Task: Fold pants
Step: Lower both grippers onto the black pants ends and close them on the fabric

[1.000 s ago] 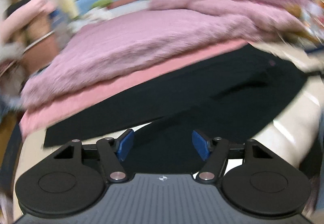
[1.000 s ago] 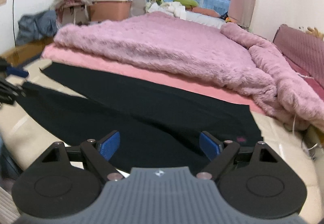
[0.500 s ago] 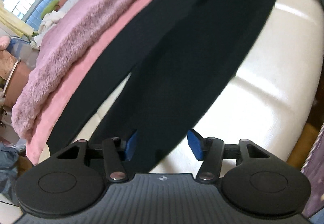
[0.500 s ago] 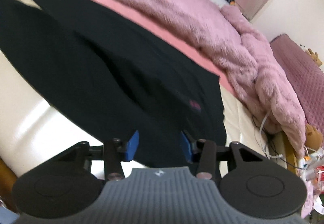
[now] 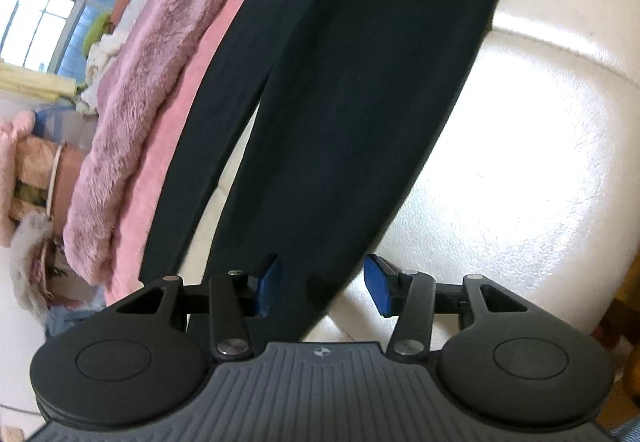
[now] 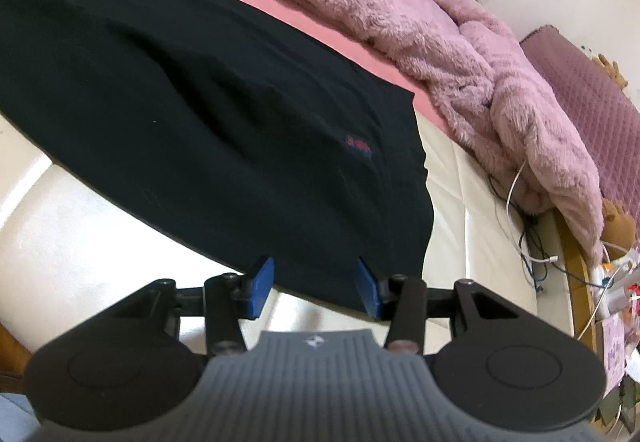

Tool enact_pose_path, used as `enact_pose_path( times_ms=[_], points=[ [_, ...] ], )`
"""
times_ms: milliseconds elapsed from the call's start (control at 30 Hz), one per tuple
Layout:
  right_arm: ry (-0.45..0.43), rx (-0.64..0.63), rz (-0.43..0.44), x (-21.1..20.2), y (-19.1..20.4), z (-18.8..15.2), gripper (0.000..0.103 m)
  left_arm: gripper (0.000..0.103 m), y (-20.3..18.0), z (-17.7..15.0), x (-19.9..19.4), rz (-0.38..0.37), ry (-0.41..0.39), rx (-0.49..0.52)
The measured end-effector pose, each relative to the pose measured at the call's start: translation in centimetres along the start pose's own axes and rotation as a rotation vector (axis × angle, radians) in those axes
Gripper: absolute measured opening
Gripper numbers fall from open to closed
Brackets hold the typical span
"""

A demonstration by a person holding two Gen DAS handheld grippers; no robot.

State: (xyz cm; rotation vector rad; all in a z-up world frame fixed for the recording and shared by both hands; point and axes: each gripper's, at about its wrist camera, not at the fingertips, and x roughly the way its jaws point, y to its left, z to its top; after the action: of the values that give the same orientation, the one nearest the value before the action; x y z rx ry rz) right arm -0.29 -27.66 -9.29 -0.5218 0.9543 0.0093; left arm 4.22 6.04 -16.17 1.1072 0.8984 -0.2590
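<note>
Black pants (image 6: 208, 130) lie flat on a cream padded surface (image 6: 80, 242), legs spread apart toward the left. In the left wrist view the near leg's cuff end (image 5: 320, 202) runs between the blue pads of my left gripper (image 5: 322, 288), which is open around it. In the right wrist view my right gripper (image 6: 314, 288) is open, its pads straddling the near edge of the waistband corner (image 6: 360, 266). A small red logo (image 6: 358, 146) marks the waist area.
A fluffy pink blanket (image 6: 400, 10) and a pink sheet (image 5: 168, 146) lie behind the pants. Cables (image 6: 528, 234) and clutter hang at the right edge of the bed. A window (image 5: 44, 2) and piled bedding sit far left.
Both grippers have dropped down and forward onto the pants edge. The right gripper's jaws narrowed compared with one second ago. The pants have not moved.
</note>
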Motion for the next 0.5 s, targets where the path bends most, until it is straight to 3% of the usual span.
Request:
enact_pose_path(
  times_ms=[67,200,267,500],
  points=[
    [0.006,-0.015,-0.006,-0.2,0.1,-0.3,0.042,0.054,-0.2,0.4,0.5,0.011,-0.002,0.02],
    [0.015,-0.081,-0.003,-0.1,-0.2,-0.7,0.042,0.029,-0.8,0.6,0.5,-0.003,0.002,0.039],
    [0.016,-0.152,0.007,-0.2,-0.4,-1.1,0.042,0.027,-1.3,0.7,0.5,0.011,0.007,0.034],
    [0.055,-0.454,0.032,0.2,-0.7,-2.4,0.042,0.01,-0.2,1.0,0.4,-0.017,0.032,-0.123]
  ],
)
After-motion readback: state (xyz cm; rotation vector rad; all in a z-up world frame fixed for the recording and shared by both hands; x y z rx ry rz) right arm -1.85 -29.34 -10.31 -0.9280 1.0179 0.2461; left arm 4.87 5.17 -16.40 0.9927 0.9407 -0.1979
